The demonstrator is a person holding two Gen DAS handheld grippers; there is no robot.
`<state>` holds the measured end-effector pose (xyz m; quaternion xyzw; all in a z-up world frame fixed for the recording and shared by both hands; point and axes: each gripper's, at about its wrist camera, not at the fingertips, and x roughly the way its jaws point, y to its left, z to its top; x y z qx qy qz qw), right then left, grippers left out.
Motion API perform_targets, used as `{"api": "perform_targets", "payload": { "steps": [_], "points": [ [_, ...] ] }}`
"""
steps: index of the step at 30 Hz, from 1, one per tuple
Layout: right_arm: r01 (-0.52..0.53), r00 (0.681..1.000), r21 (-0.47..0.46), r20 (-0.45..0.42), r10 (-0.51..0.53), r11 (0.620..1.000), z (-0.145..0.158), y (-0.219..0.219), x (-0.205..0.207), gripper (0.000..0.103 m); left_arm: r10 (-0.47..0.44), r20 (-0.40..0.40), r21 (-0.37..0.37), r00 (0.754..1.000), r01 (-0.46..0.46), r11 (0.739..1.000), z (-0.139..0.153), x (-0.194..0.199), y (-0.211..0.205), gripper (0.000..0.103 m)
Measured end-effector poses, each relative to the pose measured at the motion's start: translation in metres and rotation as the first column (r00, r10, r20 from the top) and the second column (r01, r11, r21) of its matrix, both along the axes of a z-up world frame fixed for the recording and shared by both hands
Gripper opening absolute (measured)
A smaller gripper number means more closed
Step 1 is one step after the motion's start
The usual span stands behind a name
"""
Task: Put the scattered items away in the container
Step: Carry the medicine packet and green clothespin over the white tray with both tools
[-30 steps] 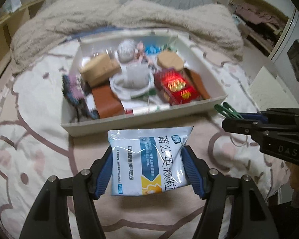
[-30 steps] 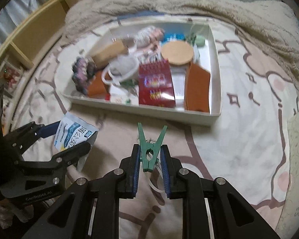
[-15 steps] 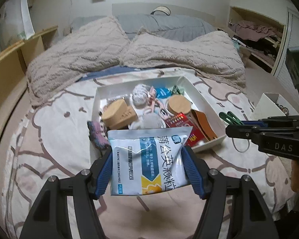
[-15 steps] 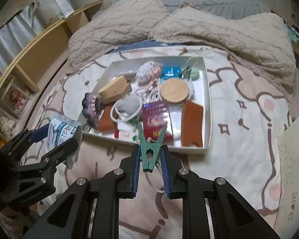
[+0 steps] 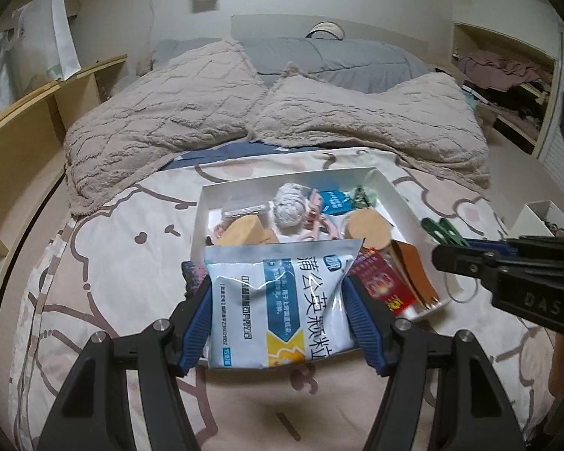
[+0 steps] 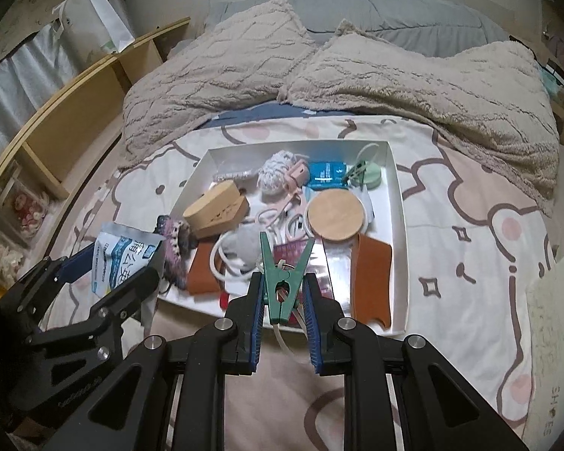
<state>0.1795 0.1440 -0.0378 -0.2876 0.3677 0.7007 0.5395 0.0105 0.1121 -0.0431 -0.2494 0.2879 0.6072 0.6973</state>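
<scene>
Both grippers have been lifted off the bed during the last second, and their view has tilted up; before, the white tray (image 6: 398, 225) filled the pictures from close above, and now the pillows and the headboard stand behind it; the tray itself has not moved on the patterned bedcover (image 6: 470, 263).

The left gripper (image 5: 278, 312) is clenched on a white and blue sachet (image 5: 282, 300), one blue pad on each side edge, and the sachet sits in it just as it did a second ago; it hangs in the air before the near left corner of the tray, not yet over the inside, I think. The right gripper (image 6: 284, 297) is fully clenched on a green clothes peg (image 6: 284, 278), whose two prongs point up and forward; a thin whitish loop (image 6: 282, 334) hangs under it; the peg is above the near rim of the tray.

So the two last loose items seem to be picked up and carried; in the tray lie already a round wooden lid (image 6: 336, 216), a wooden block (image 6: 216, 208), a red box (image 5: 383, 282) and brown leather pieces (image 6: 370, 282). What remains, in my judgement, is to bring both grippers forward over a free part of the tray and let go; the tray is crowded, so the sachet may end on top of other things.
</scene>
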Motion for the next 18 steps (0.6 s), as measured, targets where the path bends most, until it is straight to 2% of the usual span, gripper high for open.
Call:
{"api": "perform_targets", "payload": {
  "steps": [9,15,18],
  "points": [
    [0.027,1.000,-0.022,-0.011,-0.027,0.999,-0.011,0.015,-0.001,0.021,0.043,0.052,-0.063,0.998,-0.040,0.997,-0.027,-0.016,0.026,0.067],
    [0.020,1.000,-0.036,-0.001,-0.020,0.999,-0.017,0.015,-0.003,0.021,0.038,0.009,-0.168,0.999,-0.036,0.985,-0.055,-0.009,0.034,0.067],
    [0.016,1.000,-0.035,0.006,-0.015,0.999,-0.018,0.014,-0.003,0.021,0.016,-0.014,-0.186,1.000,-0.019,0.982,-0.062,-0.003,0.034,0.067]
  ]
}}
